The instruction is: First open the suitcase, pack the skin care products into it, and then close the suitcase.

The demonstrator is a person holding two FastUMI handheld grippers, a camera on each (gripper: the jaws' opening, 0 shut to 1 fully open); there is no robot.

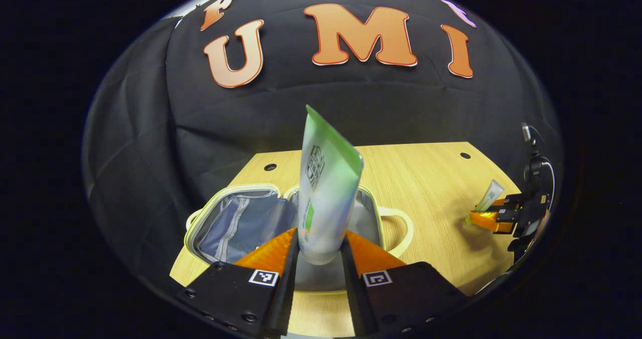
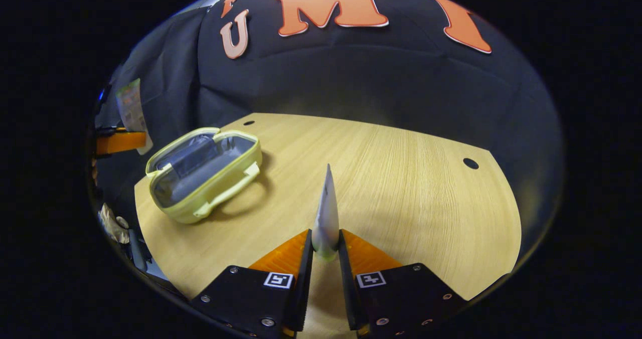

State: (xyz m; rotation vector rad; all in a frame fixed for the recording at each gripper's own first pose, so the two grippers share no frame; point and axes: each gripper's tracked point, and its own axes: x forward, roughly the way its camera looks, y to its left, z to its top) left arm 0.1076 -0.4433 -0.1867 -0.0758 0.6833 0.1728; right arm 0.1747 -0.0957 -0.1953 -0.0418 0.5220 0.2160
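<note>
My left gripper (image 1: pixel 321 259) is clamped on a large white-and-green squeeze tube (image 1: pixel 326 198), both fingers pressing its lower body. The tube stands nearly upright, crimped end uppermost, held above the small pale-yellow zip suitcase (image 1: pixel 241 223). The suitcase lies open on the light wooden table (image 1: pixel 426 188), both halves spread flat, grey lining exposed, its loop handle pointing toward the table's middle. In the left gripper view the tube blocks my sight of the hinge and part of the nearer half.

My right gripper (image 2: pixel 326 251) grips a small slim white tube (image 2: pixel 327 213) edge-on between both fingers, above bare tabletop well apart from the suitcase (image 2: pixel 205 173), with nothing standing between them. In the right gripper view the left gripper (image 2: pixel 120 141) and the large tube (image 2: pixel 131 108) appear beyond the suitcase. Round holes are drilled in the tabletop (image 2: pixel 401 178) near its far edge.
</note>
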